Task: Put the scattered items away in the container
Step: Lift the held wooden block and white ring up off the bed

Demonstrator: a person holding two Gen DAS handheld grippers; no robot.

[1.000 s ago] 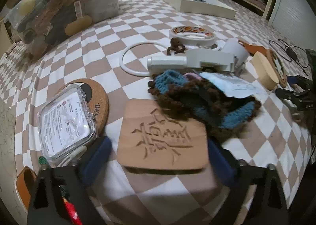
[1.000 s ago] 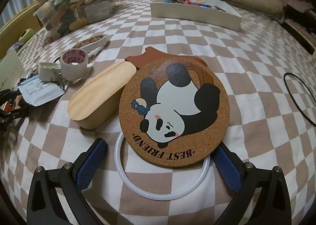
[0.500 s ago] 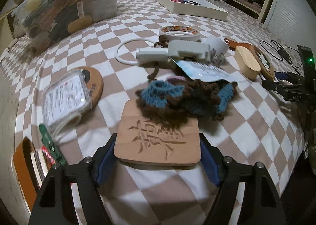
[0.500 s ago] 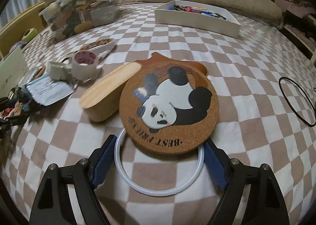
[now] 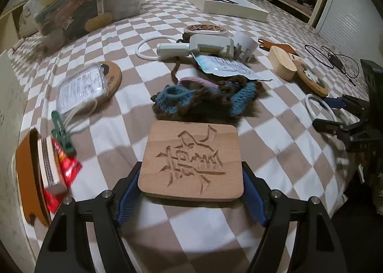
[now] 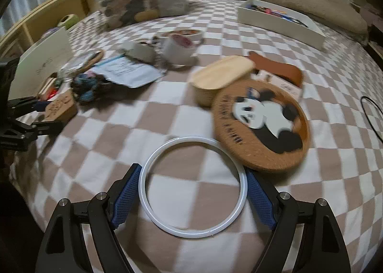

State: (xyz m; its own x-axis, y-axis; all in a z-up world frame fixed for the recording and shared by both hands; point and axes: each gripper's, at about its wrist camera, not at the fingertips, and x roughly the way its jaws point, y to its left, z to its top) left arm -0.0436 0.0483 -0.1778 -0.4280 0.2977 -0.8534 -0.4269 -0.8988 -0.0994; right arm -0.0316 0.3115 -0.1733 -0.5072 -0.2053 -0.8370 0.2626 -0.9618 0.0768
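Scattered items, checked cloth (image 5: 115, 134), catalogued left to right as I see them from the wrist views. Left view: snack packets (image 5: 64, 162) at the edge; plastic pack (image 5: 81, 88) on a cork coaster; wooden board (image 5: 192, 161), carved, gripped by my left gripper (image 5: 191, 189), both blue pads pressed against its side edges; knit bundle (image 5: 205, 99) just beyond it; tape roll (image 5: 205, 30) and white handle (image 5: 196, 46) farther back. Right view: white ring (image 6: 193, 183) clamped across its width in my right gripper (image 6: 192, 195), pads on its rim; panda coaster (image 6: 261, 124) just right of it, overlapping the ring's far edge, with a wooden box (image 6: 222, 76) behind. White tray (image 6: 280, 21), the likely container, sits far back near the pillow, well apart from both hands. My judgement: lift the board level so it cannot pivot between the pads, and raise the ring clear of the coaster before carrying, squeezing gently since the ring may flex and spring out.
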